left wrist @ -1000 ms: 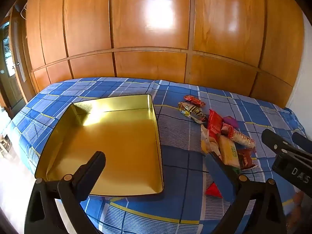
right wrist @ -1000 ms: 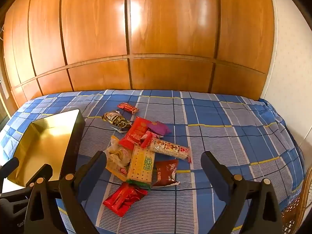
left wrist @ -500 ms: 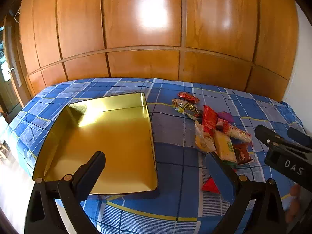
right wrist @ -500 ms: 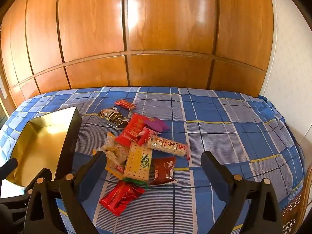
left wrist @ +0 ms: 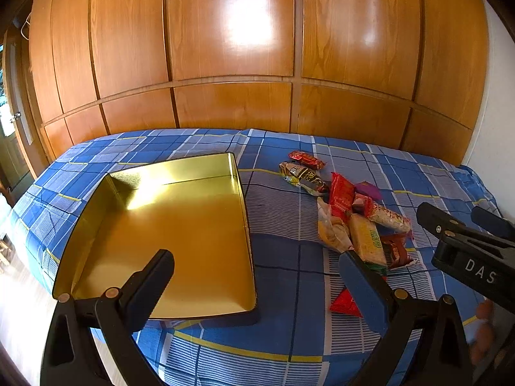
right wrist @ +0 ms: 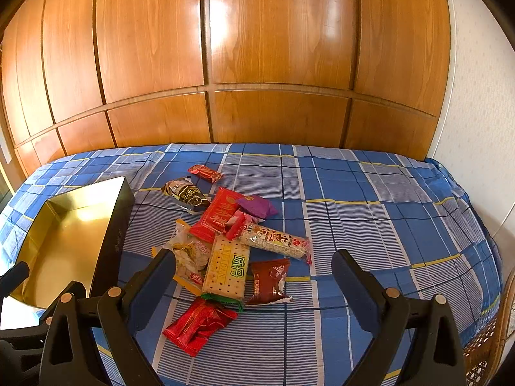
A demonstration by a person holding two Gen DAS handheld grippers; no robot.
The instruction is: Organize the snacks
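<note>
From the left wrist view, my left tool hangs spread wide and empty above the near edge of the gold tin, which lies open and bare on the bed. The snack pile sits to its right, apart from the tin wall. I'd keep this tool ready to steady the tin (it may slide on the soft checked cover).

From the right wrist view, my right tool is also spread, gripping nothing, poised over the near snacks. The cracker pack overlaps its neighbours, so I'd take the loose red packet first: come down with one finger each side of its short width, pinch near the middle, lift clear, then carry it left into the tin.
</note>
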